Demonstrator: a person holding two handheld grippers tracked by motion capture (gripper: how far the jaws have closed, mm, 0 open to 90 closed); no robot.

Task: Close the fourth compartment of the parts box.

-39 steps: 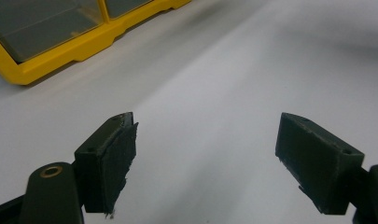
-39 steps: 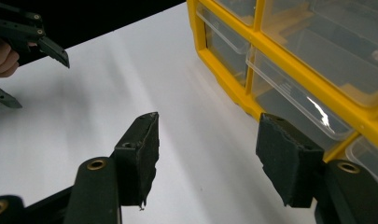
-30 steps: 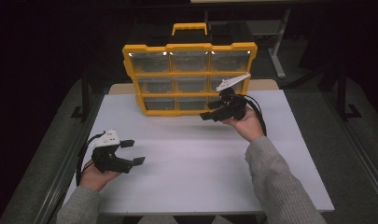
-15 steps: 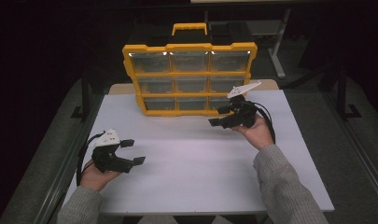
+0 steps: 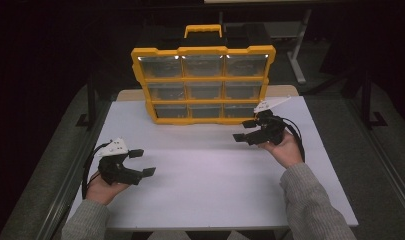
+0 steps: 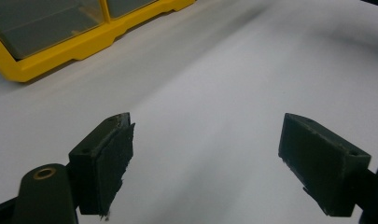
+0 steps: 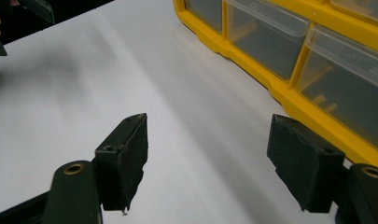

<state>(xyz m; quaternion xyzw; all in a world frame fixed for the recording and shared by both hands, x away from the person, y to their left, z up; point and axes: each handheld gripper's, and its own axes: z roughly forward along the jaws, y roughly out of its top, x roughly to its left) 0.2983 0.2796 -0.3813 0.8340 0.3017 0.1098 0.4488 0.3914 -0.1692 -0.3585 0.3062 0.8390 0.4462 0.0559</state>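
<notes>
White table (image 5: 205, 190), yellow drawer organizer (image 5: 204, 82) standing upright at its far edge

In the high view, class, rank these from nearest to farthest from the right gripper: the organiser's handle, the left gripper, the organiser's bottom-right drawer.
1. Bottom-right drawer, just beside the right gripper.
2. Left gripper, across the table, near its left edge.
3. Handle, on top of the organiser, at the back.

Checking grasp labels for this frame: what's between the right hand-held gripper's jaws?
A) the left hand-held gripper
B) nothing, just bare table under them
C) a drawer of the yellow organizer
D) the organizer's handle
B: in the right gripper view the right hand-held gripper has its jaws wide apart over the white table, with the organizer off to the side, untouched.
</notes>
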